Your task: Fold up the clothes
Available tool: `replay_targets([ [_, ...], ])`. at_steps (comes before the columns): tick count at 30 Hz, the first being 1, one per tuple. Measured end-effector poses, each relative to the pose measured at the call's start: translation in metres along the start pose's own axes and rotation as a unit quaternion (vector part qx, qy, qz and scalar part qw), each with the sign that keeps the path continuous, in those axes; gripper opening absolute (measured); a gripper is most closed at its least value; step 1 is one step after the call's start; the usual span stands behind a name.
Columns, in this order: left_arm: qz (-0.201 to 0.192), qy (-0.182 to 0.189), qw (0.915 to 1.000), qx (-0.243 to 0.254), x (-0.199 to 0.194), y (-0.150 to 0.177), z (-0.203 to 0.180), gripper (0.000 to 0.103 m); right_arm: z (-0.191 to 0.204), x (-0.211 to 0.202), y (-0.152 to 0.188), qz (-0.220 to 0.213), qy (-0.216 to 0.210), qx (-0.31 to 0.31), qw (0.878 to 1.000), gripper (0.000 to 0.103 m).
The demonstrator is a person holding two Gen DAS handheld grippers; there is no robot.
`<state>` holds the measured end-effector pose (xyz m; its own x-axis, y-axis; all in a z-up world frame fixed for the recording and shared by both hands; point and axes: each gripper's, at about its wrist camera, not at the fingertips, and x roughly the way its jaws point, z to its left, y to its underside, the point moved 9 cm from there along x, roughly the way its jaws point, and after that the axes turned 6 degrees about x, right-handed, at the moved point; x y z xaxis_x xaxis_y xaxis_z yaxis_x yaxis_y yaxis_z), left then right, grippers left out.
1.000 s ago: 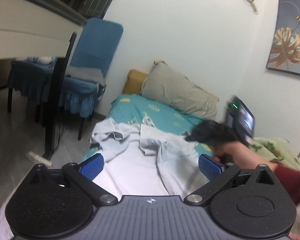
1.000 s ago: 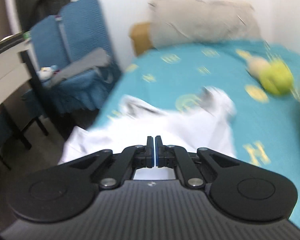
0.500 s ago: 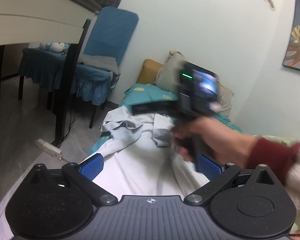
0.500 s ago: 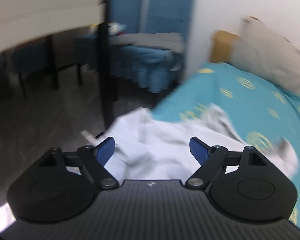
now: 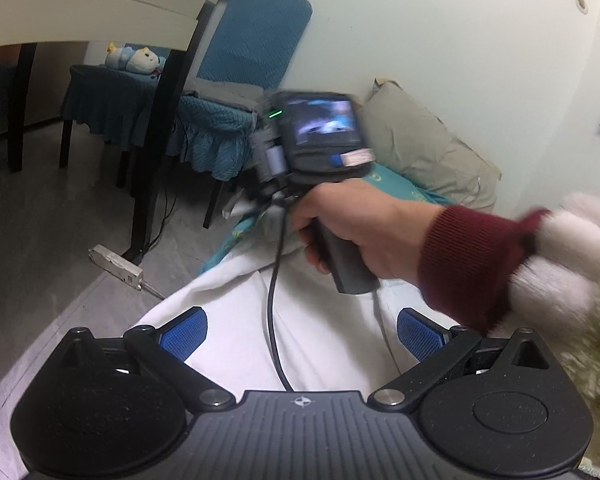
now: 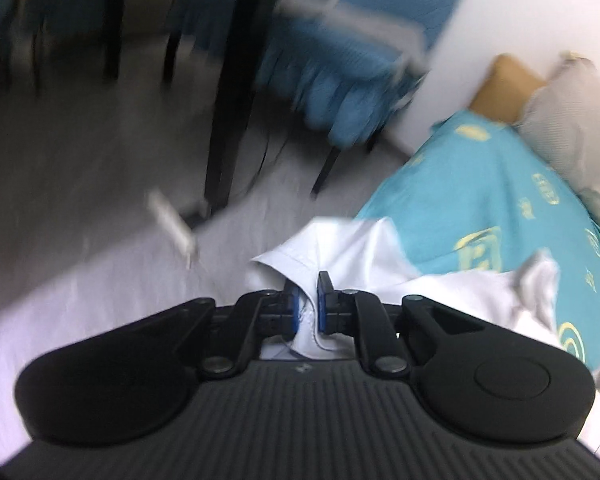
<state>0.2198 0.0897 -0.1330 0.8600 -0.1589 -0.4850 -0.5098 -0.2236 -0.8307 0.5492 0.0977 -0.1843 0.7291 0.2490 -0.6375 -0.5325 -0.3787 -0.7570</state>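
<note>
While the left gripper (image 5: 300,330) hovers with its blue pads spread wide and nothing between them above the white garment (image 5: 236,344) lying just ahead on the teal bed (image 6: 496,208), the right gripper (image 6: 308,304) is closing its jaws on a raised fold of that cloth.

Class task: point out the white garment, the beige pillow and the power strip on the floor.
white garment (image 6: 342,246): right wrist view, bunched fold ahead of claw.
beige pillow (image 5: 416,140): left wrist view, front face.
power strip (image 5: 116,266): left wrist view, casing top.
</note>
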Motion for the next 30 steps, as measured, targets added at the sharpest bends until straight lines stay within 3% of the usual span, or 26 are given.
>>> replay_targets([
  [3, -0.017, 0.001, 0.9998, 0.009, -0.007, -0.004, -0.004, 0.102, -0.044, -0.046, -0.016, -0.065, -0.009, 0.118, 0.991, 0.011],
  [6, -0.038, 0.017, 0.9990, 0.017, -0.014, -0.010, -0.012, 0.102, -0.110, -0.091, -0.011, -0.128, -0.003, 0.260, 0.957, 0.009],
  [8, -0.051, 0.026, 0.9979, 0.028, -0.018, -0.013, -0.019, 0.102, -0.158, -0.105, 0.013, -0.130, 0.017, 0.355, 0.926, 0.009],
  [10, -0.058, 0.032, 0.9969, 0.043, -0.019, -0.014, -0.028, 0.102, -0.199, -0.114, 0.046, -0.125, 0.043, 0.412, 0.902, 0.009],
  [13, -0.053, 0.034, 0.9965, 0.055, -0.017, -0.011, -0.036, 0.102, -0.244, -0.113, 0.098, -0.089, 0.066, 0.465, 0.879, 0.009],
  [15, -0.051, 0.034, 0.9965, 0.058, -0.015, -0.011, -0.039, 0.102, -0.255, -0.112, 0.124, -0.063, 0.032, 0.493, 0.867, 0.009],
  [17, -0.052, 0.034, 0.9964, 0.057, -0.015, -0.012, -0.041, 0.102, -0.252, -0.114, 0.128, -0.062, 0.005, 0.485, 0.872, 0.012],
  [19, -0.049, 0.032, 0.9966, 0.059, -0.014, -0.012, -0.042, 0.102, -0.240, -0.112, 0.116, -0.082, -0.034, 0.451, 0.888, 0.015],
  [21, -0.048, 0.032, 0.9968, 0.056, -0.015, -0.012, -0.040, 0.102, -0.226, -0.106, 0.102, -0.085, -0.056, 0.418, 0.903, 0.045],
  [22, -0.048, 0.032, 0.9970, 0.053, -0.015, -0.012, -0.039, 0.102, -0.219, -0.101, 0.094, -0.087, -0.067, 0.407, 0.907, 0.076],
  [23, -0.048, 0.032, 0.9971, 0.049, -0.014, -0.012, -0.037, 0.102, -0.213, -0.095, 0.087, -0.088, -0.078, 0.397, 0.910, 0.088],
  [25, -0.039, 0.038, 0.9978, 0.039, -0.010, -0.010, -0.036, 0.102, -0.196, -0.074, 0.072, -0.082, -0.082, 0.375, 0.920, 0.085],
  [30, -0.009, 0.033, 0.9981, 0.051, 0.007, 0.003, -0.037, 0.102, -0.170, -0.026, 0.055, -0.051, -0.044, 0.317, 0.946, 0.085],
])
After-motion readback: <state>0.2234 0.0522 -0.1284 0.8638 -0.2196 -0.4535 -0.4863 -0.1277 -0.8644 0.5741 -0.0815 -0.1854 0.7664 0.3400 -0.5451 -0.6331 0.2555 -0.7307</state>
